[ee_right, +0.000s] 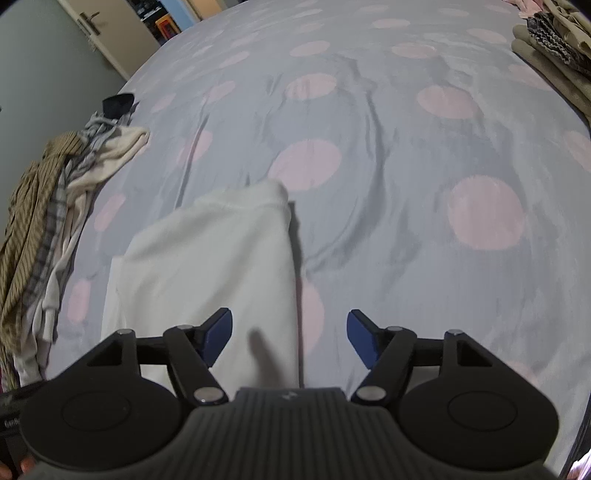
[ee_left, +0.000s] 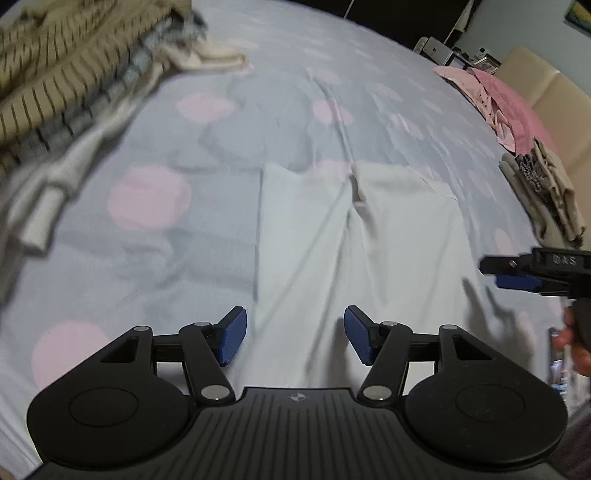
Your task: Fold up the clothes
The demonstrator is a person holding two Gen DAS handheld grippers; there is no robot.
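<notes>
A white garment [ee_left: 354, 236] lies flat on the bed, partly folded, with a crease down its middle. My left gripper [ee_left: 295, 334] hovers over its near end, open, with nothing between the blue pads. In the right wrist view the same white garment [ee_right: 210, 258] lies to the left of centre. My right gripper [ee_right: 290, 338] stands open above its right edge, holding nothing. The right gripper [ee_left: 517, 275] also shows at the right edge of the left wrist view, with a hand [ee_left: 576, 339] behind it.
The bed sheet [ee_right: 406, 177] is grey-blue with pink dots. An unfolded heap of striped and checked clothes [ee_left: 70, 85] lies at the left. A folded stack [ee_left: 546, 192] and pink bedding [ee_left: 506, 107] sit at the right. A door [ee_right: 96, 22] stands beyond the bed.
</notes>
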